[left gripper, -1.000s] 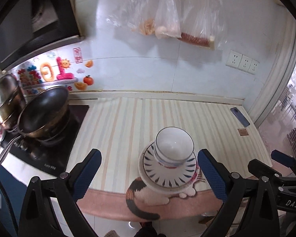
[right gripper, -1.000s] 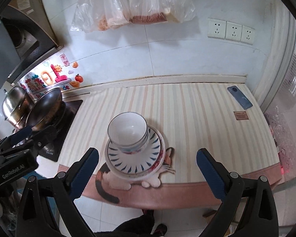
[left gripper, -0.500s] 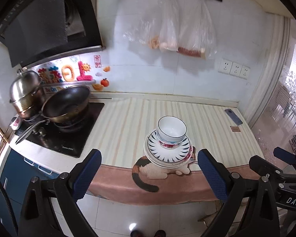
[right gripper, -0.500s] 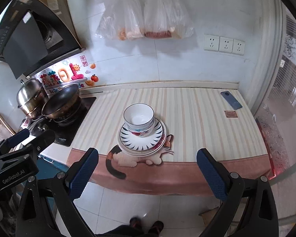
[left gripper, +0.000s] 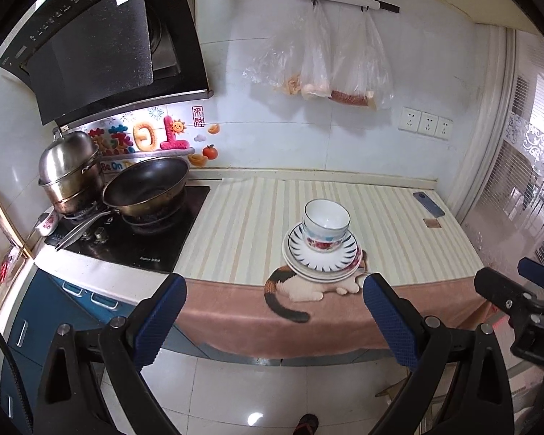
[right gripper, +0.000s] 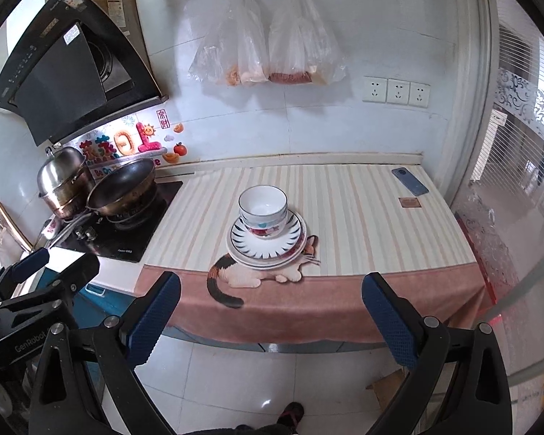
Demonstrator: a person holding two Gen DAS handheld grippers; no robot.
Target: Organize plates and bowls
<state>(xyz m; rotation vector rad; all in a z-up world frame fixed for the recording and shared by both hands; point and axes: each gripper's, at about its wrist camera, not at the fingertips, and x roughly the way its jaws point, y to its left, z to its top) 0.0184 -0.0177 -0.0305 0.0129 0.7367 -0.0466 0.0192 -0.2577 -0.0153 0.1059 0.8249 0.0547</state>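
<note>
A dark round wok (left gripper: pixel 147 190) sits on the black glass hob (left gripper: pixel 134 232), just beside a lidded steel pot (left gripper: pixel 70 170). Clear plastic bags (right gripper: pixel 268 50) hang on the white tiled wall, and a blue phone (right gripper: pixel 409 181) lies on the striped counter cloth (right gripper: pixel 362 217).

Both wrist cameras sit well back from the counter (left gripper: pixel 235 217), out over the floor, looking forward and slightly down at it. The left view stands further left, taking in more of the stove (left gripper: pixel 134 232); the right view reaches further right toward the glass door (right gripper: pixel 518 188). Both share the stacked bowls and plates (left gripper: pixel 322 243) (right gripper: pixel 266 228), wall sockets (right gripper: pixel 395 90) and hanging bags (left gripper: pixel 322 61)
</note>
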